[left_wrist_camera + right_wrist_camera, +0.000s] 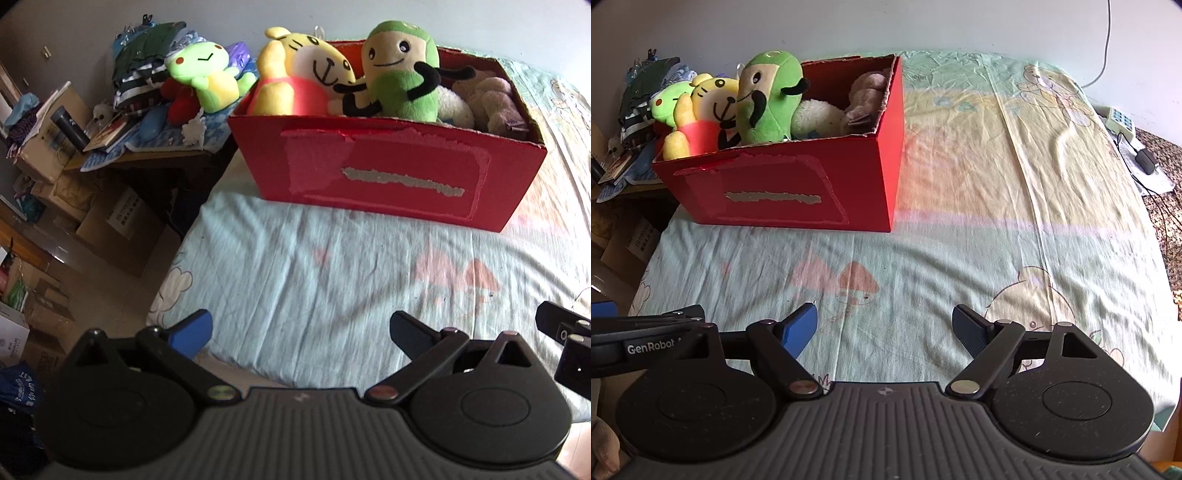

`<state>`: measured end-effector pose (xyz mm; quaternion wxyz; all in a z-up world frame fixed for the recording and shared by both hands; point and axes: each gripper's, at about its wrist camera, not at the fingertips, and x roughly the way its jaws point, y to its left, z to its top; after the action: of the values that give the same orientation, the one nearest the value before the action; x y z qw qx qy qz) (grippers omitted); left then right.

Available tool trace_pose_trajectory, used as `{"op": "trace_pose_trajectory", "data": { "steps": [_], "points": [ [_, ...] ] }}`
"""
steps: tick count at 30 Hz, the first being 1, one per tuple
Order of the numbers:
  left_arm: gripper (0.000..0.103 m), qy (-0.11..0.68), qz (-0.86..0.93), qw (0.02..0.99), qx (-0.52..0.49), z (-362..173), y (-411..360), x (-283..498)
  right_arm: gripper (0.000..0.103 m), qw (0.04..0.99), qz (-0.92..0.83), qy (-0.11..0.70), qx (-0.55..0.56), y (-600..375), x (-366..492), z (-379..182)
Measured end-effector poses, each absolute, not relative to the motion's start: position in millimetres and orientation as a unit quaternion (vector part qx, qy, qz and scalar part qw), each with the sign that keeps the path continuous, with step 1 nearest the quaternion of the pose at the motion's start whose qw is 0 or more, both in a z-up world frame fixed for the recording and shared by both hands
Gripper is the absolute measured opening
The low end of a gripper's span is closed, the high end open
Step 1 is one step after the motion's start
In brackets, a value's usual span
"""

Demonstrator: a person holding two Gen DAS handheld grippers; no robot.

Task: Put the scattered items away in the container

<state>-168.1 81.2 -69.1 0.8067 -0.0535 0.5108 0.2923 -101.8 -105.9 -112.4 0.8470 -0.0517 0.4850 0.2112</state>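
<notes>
Red box full of plush toys; tidy looks done.
Left gripper and right gripper spread, empty, hovering near box's front, nothing loose to grab.

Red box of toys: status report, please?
Left gripper and right gripper open, empty. Red box holds plush toys. Bedsheet ahead bare.

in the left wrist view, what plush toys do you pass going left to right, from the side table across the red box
Light green frog plush on the side table → yellow tiger plush at the red box's left end → green bean-shaped plush → white fluffy plush → pale pink plush at the right end.
</notes>
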Motion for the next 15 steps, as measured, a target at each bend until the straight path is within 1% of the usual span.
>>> {"op": "trace_pose_trajectory", "data": {
  "steps": [5, 15],
  "points": [
    [0.102, 0.506, 0.285, 0.813, -0.050, -70.5, 86.9, -164.9, 0.083, 0.856, 0.189, 0.479, -0.039, -96.2, -94.1, -108.3],
    [0.102, 0.505, 0.276, 0.817, -0.049, -61.4, 130.7, -147.6, 0.083, 0.856, 0.160, 0.490, -0.031, -58.8, -81.6, -110.0]
  ]
}}
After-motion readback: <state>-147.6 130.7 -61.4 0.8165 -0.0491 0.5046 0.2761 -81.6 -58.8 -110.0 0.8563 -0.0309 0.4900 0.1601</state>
